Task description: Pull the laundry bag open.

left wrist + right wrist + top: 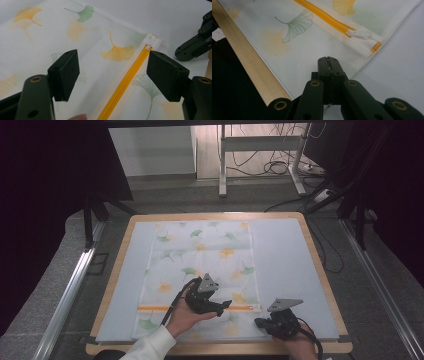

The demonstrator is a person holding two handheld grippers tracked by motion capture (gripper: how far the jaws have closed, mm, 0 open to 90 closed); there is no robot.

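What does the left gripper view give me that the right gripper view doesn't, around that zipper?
Left gripper view: the left gripper open, its jaws straddling the orange zipper, with the right gripper beyond at the bag's edge. Right gripper view: the right gripper's jaws pressed together over the fabric near the bag's corner, and the table's wooden edge. Both: the ginkgo-print bag and the white zipper pull.

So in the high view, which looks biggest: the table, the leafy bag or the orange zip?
1. Table, biggest: it shows on both sides of the bag.
2. Leafy bag, lying flat on it.
3. Orange zip, a thin stripe across the bag's near end, partly behind the left gripper.
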